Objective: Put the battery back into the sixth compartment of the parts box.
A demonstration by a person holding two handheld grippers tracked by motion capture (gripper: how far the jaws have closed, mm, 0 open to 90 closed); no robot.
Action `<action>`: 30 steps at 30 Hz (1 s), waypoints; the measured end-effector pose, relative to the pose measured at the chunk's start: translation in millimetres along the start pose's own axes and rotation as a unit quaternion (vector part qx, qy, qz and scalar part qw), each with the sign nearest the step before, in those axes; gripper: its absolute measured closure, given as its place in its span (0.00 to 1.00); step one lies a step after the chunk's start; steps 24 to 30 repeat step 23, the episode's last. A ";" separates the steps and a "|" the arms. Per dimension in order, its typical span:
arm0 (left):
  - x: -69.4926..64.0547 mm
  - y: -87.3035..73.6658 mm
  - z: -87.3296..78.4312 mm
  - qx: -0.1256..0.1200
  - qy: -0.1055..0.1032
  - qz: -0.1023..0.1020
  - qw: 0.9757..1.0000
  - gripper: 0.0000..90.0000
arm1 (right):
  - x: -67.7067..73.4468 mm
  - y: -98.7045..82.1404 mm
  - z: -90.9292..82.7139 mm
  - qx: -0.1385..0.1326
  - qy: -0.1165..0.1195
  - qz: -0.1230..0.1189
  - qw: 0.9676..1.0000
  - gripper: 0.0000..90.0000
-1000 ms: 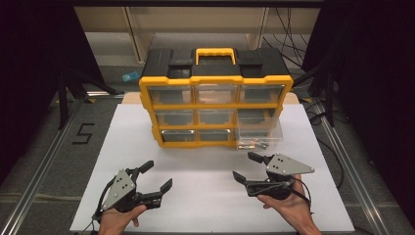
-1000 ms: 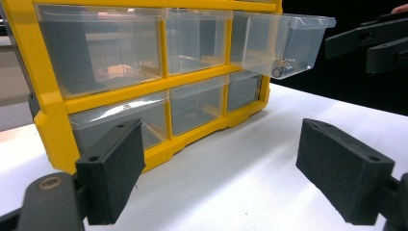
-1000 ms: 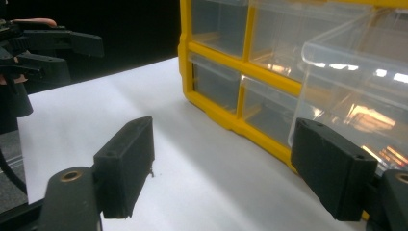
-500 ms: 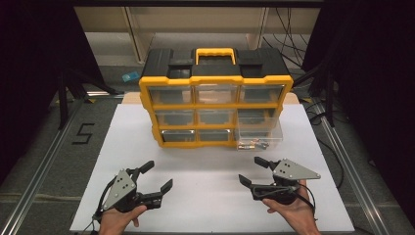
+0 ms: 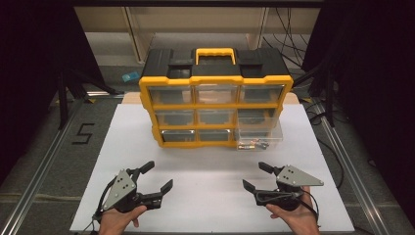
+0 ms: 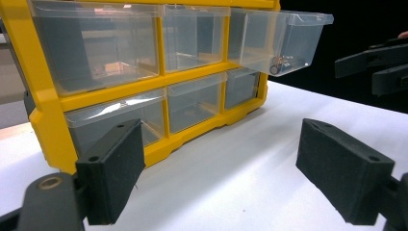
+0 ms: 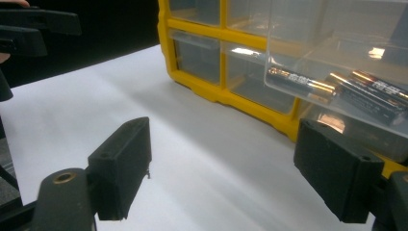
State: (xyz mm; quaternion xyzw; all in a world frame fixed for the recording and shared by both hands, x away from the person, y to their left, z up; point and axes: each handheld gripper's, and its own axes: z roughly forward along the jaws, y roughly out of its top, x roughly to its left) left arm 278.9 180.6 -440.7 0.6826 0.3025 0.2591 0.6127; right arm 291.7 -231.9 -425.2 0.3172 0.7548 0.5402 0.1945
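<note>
right tongs (image 5: pixel 256 176) drew back — open, well clear of pulled-out drawer (image 5: pixel 258 139).

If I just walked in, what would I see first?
You'd spot the big yellow and black drawer box standing at the back of the white table. Its bottom right drawer is pulled out, with batteries inside. Near the front edge, the left gripper and right gripper are both open, holding nothing.
</note>
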 end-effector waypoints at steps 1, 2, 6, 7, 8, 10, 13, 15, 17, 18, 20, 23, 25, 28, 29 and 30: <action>-0.1 0.0 0.0 0.000 0.000 -0.001 1.000 0.18 | -0.2 -1.6 -0.6 -0.003 -0.001 0.003 1.000 0.23; -0.1 0.0 0.0 0.000 0.000 0.000 1.000 0.18 | -0.2 -1.6 -0.6 -0.003 -0.001 0.003 1.000 0.23; -0.4 0.0 0.2 0.000 -0.001 -0.001 1.000 0.18 | -0.1 -2.9 -2.9 -0.001 -0.010 0.000 1.000 0.22; -0.7 -0.1 0.5 0.000 -0.001 -0.002 1.000 0.18 | 0.3 -3.0 -2.3 -0.001 -0.008 0.001 1.000 0.21; -0.7 -0.1 0.5 0.000 -0.001 -0.002 1.000 0.18 | 0.3 -3.0 -2.3 -0.001 -0.008 0.001 1.000 0.21; -0.7 0.0 0.5 0.000 -0.002 -0.001 1.000 0.18 | 0.8 -3.0 -2.0 -0.004 -0.015 -0.002 1.000 0.21; -0.7 -0.1 0.5 0.000 -0.001 -0.002 1.000 0.18 | 2.0 -2.5 -0.2 -0.006 -0.003 0.002 1.000 0.20; -0.8 -0.1 0.6 0.000 -0.001 -0.002 1.000 0.18 | 1.8 -2.1 -0.7 -0.001 -0.004 0.000 1.000 0.20; -0.8 -0.1 0.6 0.000 -0.002 -0.002 1.000 0.18 | 1.6 -2.5 0.1 -0.005 -0.004 -0.002 1.000 0.20; -0.8 -0.1 0.7 0.000 -0.001 -0.002 1.000 0.18 | 1.6 -2.5 -0.1 -0.004 -0.005 -0.001 1.000 0.20; -0.8 -0.1 0.8 0.000 -0.001 -0.003 1.000 0.18 | 1.5 -2.8 0.0 -0.006 -0.008 0.000 1.000 0.20; -0.8 0.0 0.8 0.000 -0.001 -0.003 1.000 0.18 | 1.0 -2.7 -0.3 0.000 -0.006 0.000 1.000 0.20; -0.8 0.0 0.8 0.000 -0.001 -0.003 1.000 0.18 | 1.0 -2.7 -0.3 0.000 -0.006 0.000 1.000 0.20; -0.8 0.0 0.8 0.000 -0.001 -0.003 1.000 0.18 | 1.0 -2.7 -0.3 0.000 -0.006 0.000 1.000 0.20; -0.8 0.0 0.8 0.000 -0.001 -0.003 1.000 0.18 | 1.0 -2.7 -0.3 0.000 -0.006 0.000 1.000 0.20; -0.8 0.0 0.8 0.000 -0.001 -0.003 1.000 0.18 | 1.0 -2.7 -0.3 0.000 -0.006 0.000 1.000 0.20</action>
